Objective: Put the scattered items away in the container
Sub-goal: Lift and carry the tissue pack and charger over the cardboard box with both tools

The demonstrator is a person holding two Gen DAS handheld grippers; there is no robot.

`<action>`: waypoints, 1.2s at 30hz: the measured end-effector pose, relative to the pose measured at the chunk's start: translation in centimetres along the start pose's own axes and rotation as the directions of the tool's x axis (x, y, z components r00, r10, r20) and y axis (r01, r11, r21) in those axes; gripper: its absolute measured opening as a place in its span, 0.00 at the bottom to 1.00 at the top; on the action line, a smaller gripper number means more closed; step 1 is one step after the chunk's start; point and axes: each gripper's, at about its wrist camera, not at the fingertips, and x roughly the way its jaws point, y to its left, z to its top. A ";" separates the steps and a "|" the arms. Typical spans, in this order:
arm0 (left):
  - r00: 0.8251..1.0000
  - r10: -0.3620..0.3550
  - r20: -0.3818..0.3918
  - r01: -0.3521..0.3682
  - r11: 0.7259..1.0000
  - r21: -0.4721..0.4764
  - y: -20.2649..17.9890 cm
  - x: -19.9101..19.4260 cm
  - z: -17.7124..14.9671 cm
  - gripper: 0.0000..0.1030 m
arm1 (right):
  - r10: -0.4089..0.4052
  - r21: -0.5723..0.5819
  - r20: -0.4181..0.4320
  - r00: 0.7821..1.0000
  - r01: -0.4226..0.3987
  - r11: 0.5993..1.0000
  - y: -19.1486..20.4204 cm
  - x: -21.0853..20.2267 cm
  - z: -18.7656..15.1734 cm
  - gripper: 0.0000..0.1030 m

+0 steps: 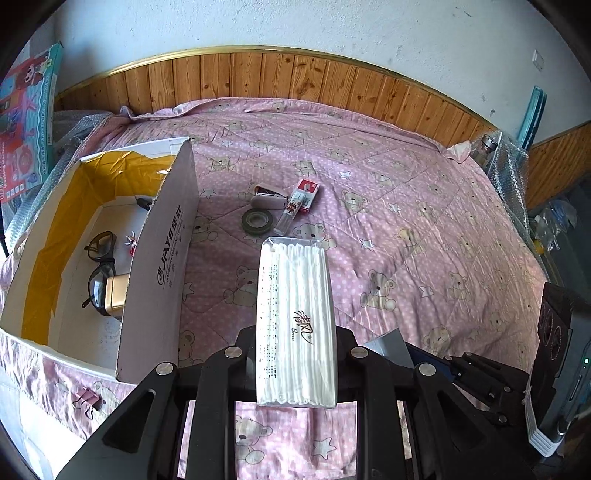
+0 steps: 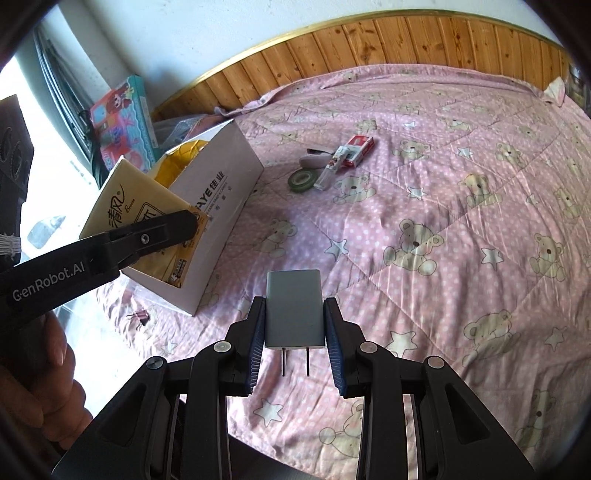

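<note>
A bed (image 1: 424, 229) covered in a pink quilt printed with bears and stars fills the room's middle. Behind it runs wooden panelling (image 1: 280, 77) with a gold trim under a scuffed white wall (image 1: 295, 26). Bright daylight enters from a window (image 2: 22, 155) at the left.

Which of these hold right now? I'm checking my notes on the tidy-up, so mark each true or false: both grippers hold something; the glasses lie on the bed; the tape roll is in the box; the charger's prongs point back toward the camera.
1. True: the left gripper holds a tissue pack, the right gripper a charger.
2. False: the glasses lie inside the cardboard box.
3. False: the tape roll sits on the bedspread.
4. True.
</note>
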 end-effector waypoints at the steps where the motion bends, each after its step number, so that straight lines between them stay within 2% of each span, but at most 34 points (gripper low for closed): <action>1: 1.000 -0.004 0.003 0.004 1.000 0.003 -0.1 -0.3 -0.1 0.23 | 0.000 -0.003 0.002 1.000 0.000 1.000 0.2 -0.2 -0.2 0.31; 22: 0.997 -0.024 0.067 0.024 1.000 -0.001 0.1 -5.2 -2.1 0.23 | 0.019 -0.067 0.046 0.999 -0.015 0.998 3.6 -3.4 -1.7 0.31; 36: 0.996 -0.028 0.090 0.034 0.998 -0.060 2.7 -6.2 -2.1 0.23 | 0.031 -0.128 0.029 0.999 -0.027 0.991 6.2 -3.0 -1.3 0.31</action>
